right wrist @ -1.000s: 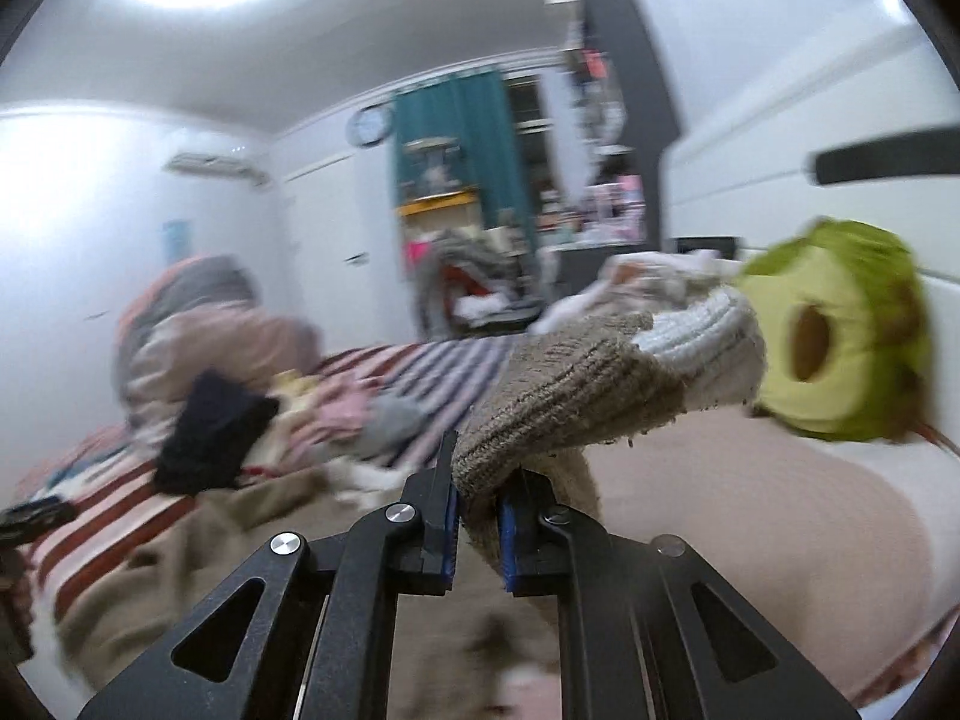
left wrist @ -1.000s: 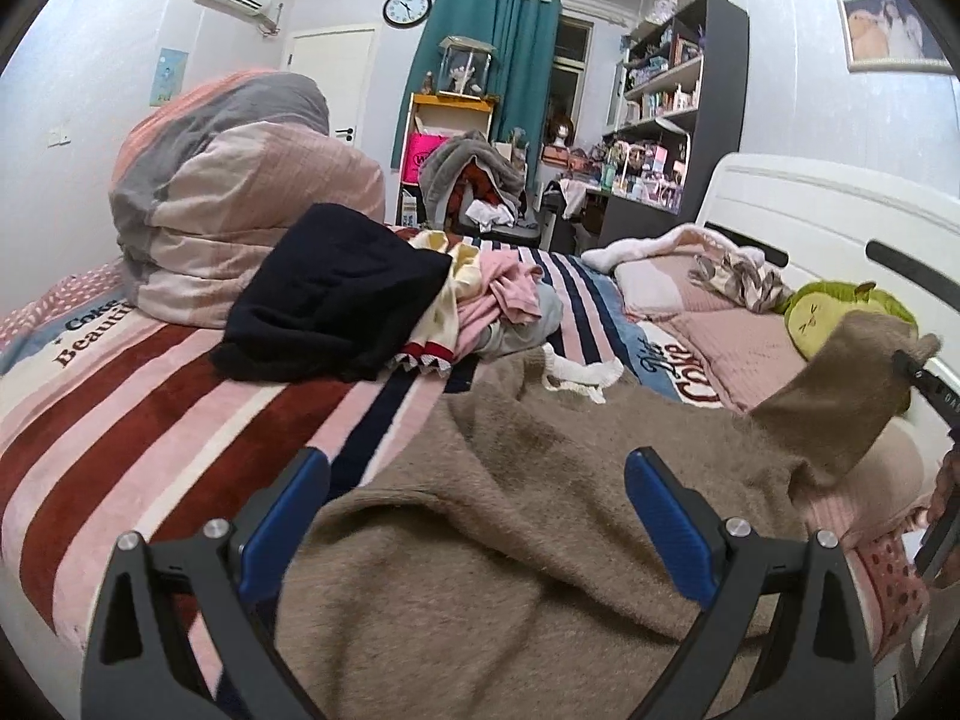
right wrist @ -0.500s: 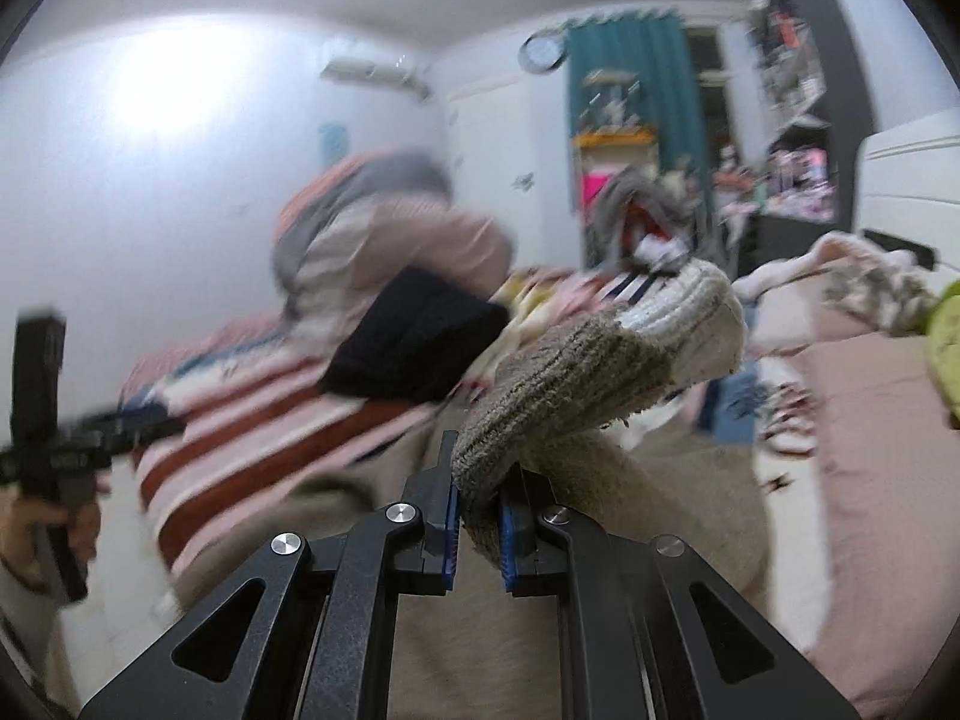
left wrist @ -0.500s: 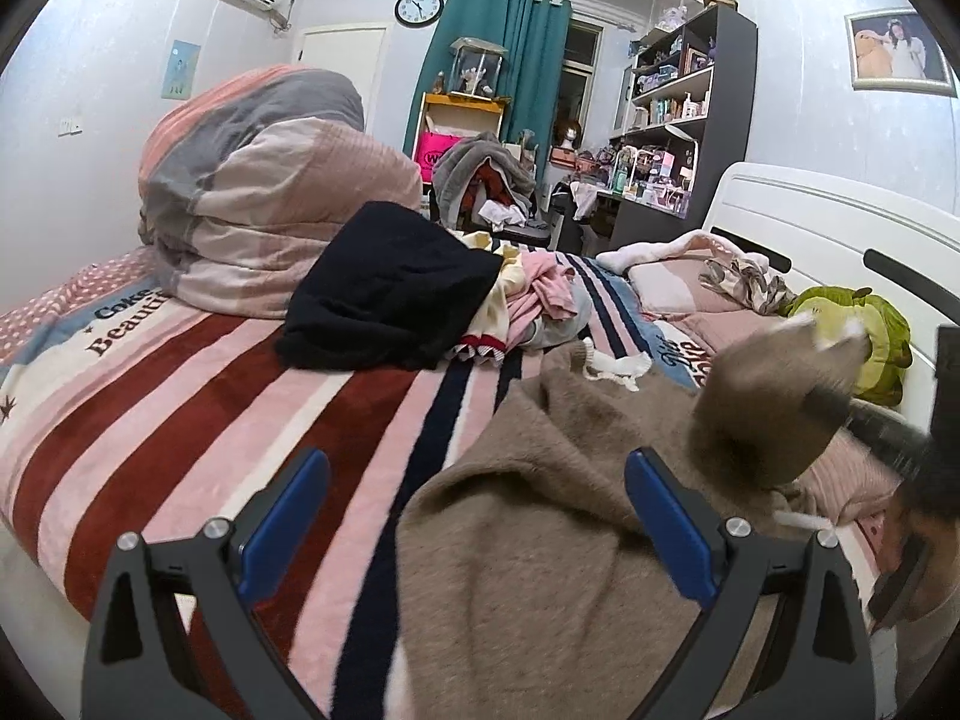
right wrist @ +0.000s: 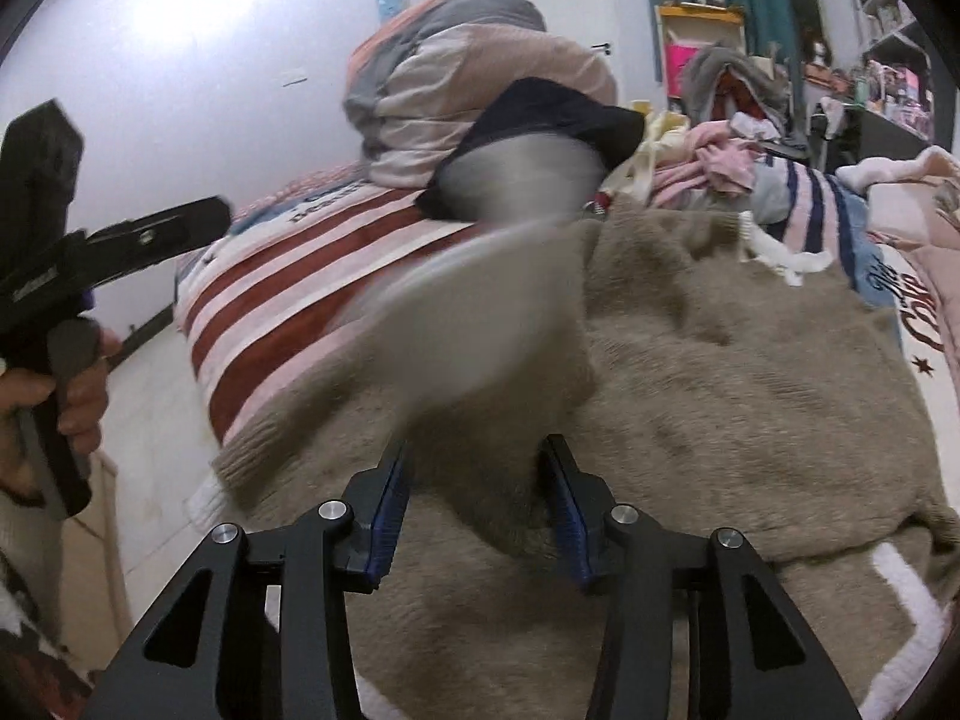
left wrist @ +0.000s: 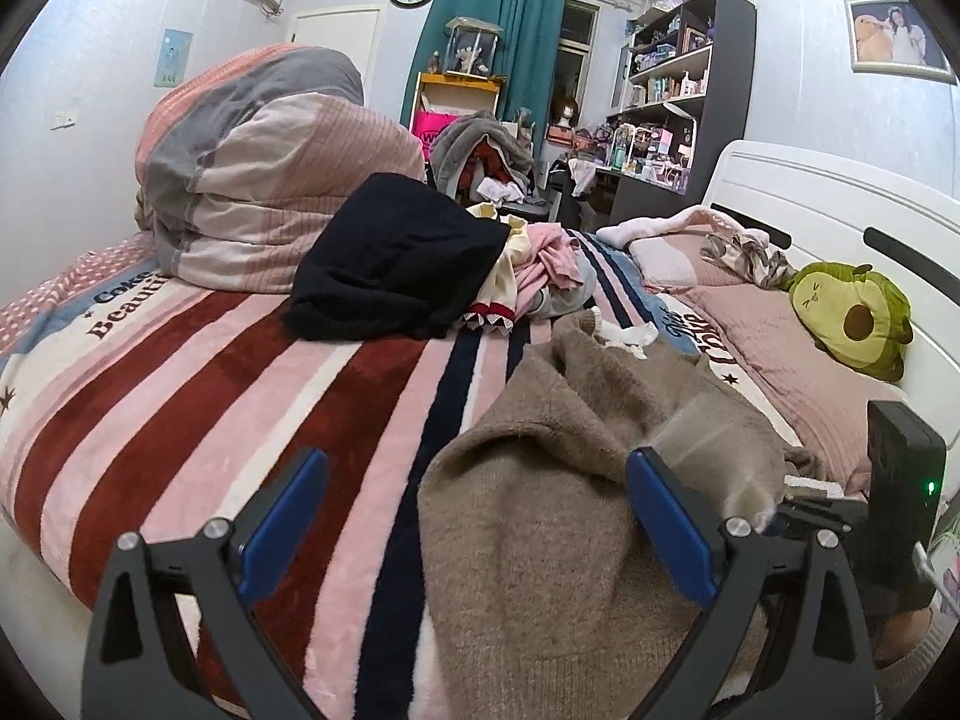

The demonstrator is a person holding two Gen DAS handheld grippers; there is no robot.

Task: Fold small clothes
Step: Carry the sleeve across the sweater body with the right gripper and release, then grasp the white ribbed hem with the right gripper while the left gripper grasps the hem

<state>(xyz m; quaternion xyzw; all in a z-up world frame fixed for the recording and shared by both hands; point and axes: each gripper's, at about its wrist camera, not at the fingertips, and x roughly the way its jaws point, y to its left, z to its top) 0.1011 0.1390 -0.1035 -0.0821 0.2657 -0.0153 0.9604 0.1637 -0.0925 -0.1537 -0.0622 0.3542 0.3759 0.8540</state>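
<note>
A brown knit sweater (left wrist: 558,510) with white trim lies spread on the striped bed (left wrist: 240,372). My left gripper (left wrist: 480,516) is open and empty, hovering over the sweater's near left edge. My right gripper (right wrist: 480,510) is open; the sweater's sleeve (right wrist: 480,330) is a motion-blurred shape falling just ahead of its jaws onto the sweater body (right wrist: 750,372). The right gripper also shows at the right edge of the left wrist view (left wrist: 780,510), and the left gripper in my hand at the left of the right wrist view (right wrist: 222,219).
A pile of clothes with a black garment (left wrist: 396,258) and pink pieces (left wrist: 552,252) sits mid-bed. A rolled quilt (left wrist: 270,162) is behind it. An avocado plush (left wrist: 852,318) lies by the white headboard (left wrist: 810,204). Shelves (left wrist: 678,90) stand beyond.
My right gripper carried the sleeve leftward across the sweater, then opened and let it go; the sleeve is dropping. The left gripper drifted slightly and stayed open.
</note>
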